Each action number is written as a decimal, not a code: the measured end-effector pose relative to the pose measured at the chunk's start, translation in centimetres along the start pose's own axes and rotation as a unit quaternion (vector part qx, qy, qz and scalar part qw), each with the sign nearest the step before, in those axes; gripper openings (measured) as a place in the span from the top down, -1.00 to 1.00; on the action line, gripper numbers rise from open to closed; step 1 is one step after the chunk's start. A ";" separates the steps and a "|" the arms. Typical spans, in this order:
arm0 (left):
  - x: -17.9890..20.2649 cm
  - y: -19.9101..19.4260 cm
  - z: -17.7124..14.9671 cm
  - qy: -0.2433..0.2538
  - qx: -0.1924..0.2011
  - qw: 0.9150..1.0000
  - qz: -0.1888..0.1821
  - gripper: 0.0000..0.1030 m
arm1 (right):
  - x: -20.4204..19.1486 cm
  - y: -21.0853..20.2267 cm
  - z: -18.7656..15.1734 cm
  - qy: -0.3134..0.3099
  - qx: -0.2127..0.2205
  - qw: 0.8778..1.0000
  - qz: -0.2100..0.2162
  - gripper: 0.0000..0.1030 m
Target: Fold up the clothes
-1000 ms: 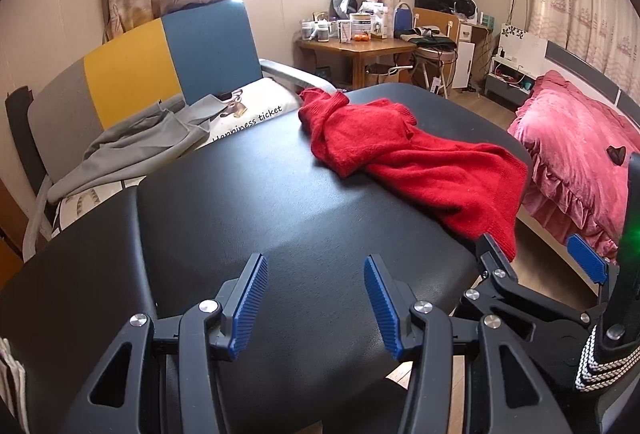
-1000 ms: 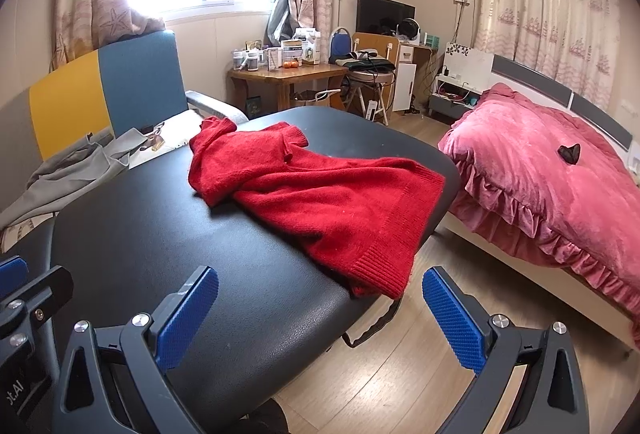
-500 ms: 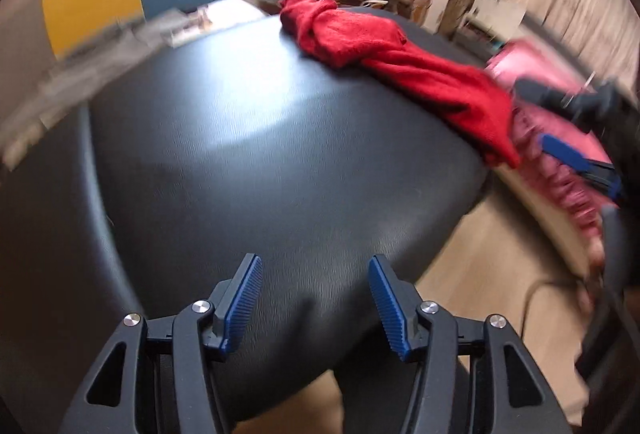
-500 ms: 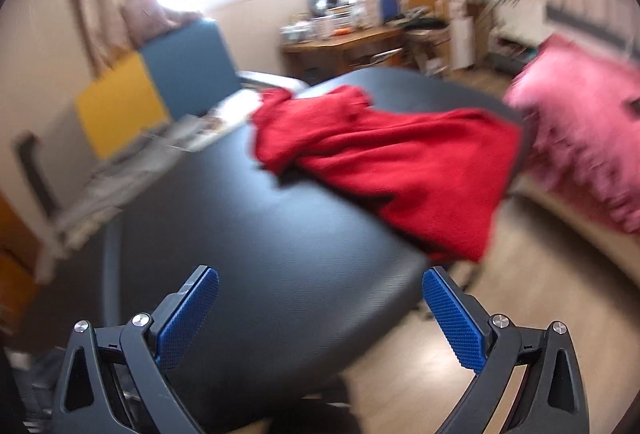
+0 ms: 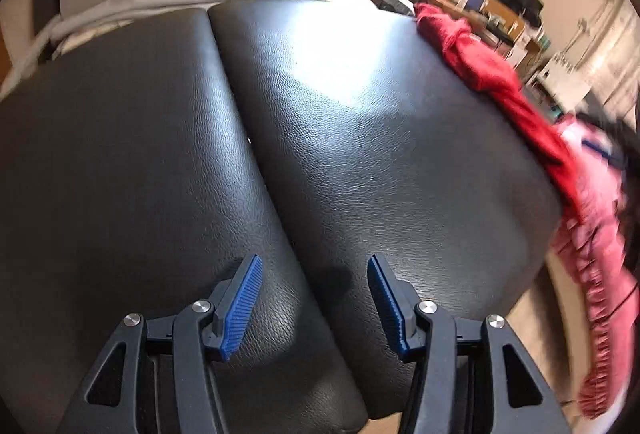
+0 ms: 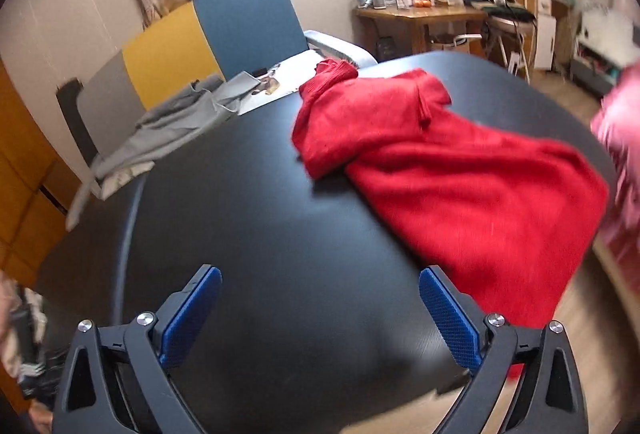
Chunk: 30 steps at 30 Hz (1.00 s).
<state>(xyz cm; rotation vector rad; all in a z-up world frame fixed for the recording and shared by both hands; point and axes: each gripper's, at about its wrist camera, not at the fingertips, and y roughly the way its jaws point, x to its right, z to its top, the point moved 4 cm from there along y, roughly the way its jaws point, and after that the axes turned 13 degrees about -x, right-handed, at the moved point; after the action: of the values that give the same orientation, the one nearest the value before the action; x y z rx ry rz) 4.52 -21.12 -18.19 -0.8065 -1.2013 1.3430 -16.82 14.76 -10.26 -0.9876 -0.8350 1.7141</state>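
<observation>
Black leather-look padding covers the tabletop (image 6: 280,234), which has a seam (image 5: 248,137) running from near to far across it in the left wrist view. The red sweater (image 6: 440,169) lies crumpled on the far right part of that surface, one bunched end toward the far edge and its wide hem hanging over the right edge; in the left wrist view it shows only as a red strip (image 5: 492,73) along the right rim. The left tool (image 5: 314,288) points steeply down at the bare padding on the near side, its blue pads (image 5: 242,308) apart with nothing between them, well away from the sweater. The right tool (image 6: 320,308) stands with its jaws spread wide and empty over the near part of the tabletop, its right pad (image 6: 450,318) just beside the sweater's near edge (touching or not, I cannot tell through the blur). Beyond the far left edge a grey garment (image 6: 176,117) lies draped on a chair with a yellow and blue back (image 6: 208,29). A pink ruffled bed (image 5: 600,274) sits to the right, and a cluttered wooden desk (image 6: 420,13) stands far off under the window.
</observation>
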 end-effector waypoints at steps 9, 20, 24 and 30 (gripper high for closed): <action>1.1 0.5 -0.5 0.026 0.004 0.997 0.072 -0.19 | 4.5 6.3 8.9 0.095 -0.021 0.995 0.039 0.51; 1.8 1.3 0.0 0.031 0.006 0.997 0.067 -0.26 | 3.3 13.0 15.4 0.090 -0.045 0.995 0.001 -0.39; 1.5 1.0 -0.4 0.033 0.011 0.997 0.065 -0.27 | 1.9 15.8 15.0 0.065 -0.078 0.993 -0.062 -0.49; 1.4 0.8 -0.5 0.027 0.009 0.998 0.064 -0.27 | 1.4 13.8 14.1 0.052 -0.055 0.996 -0.042 0.67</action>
<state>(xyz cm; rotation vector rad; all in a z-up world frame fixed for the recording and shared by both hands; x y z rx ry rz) 4.58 -19.59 -18.90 -0.9149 -1.1092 1.4237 -35.15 10.49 -16.37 -1.0916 -0.8970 1.5455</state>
